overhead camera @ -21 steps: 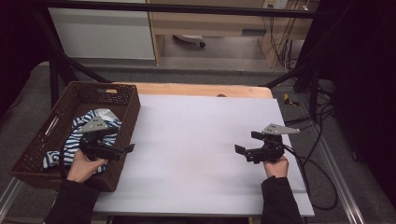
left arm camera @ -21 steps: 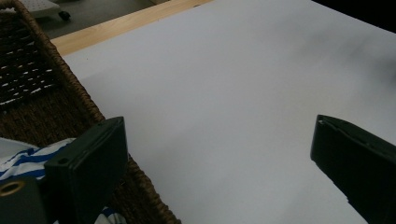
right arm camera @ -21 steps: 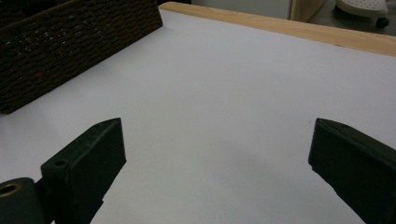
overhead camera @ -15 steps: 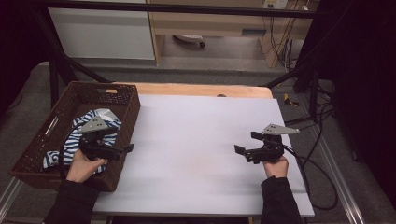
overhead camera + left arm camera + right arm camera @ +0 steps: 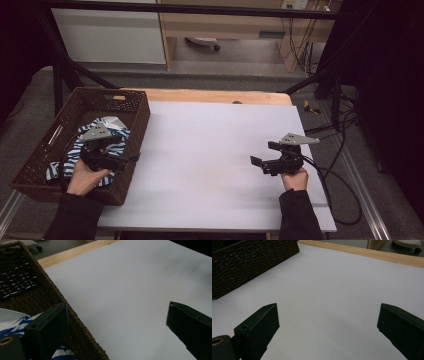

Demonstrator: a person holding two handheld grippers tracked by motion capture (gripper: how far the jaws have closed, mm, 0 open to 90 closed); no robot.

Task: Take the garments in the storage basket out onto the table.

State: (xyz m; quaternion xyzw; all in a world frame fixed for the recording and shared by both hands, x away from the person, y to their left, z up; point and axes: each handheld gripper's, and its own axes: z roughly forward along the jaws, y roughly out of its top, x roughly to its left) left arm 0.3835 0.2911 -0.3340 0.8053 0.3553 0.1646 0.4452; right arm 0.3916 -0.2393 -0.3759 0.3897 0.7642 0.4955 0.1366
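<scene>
fingers of the left gripper (image 5: 131, 159) gape wide, empty, over the dark woven wicker basket (image 5: 131, 102) holding blue-and-white striped cloth (image 5: 111, 131); right gripper (image 5: 256, 162) likewise.

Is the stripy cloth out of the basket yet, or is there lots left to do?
Nothing looks done yet: the striped cloth lies in the basket. The left gripper hovers open above the basket's edge, holding nothing. The right gripper waits open over the white table. Grabbing and lifting the cloth is left.
</scene>
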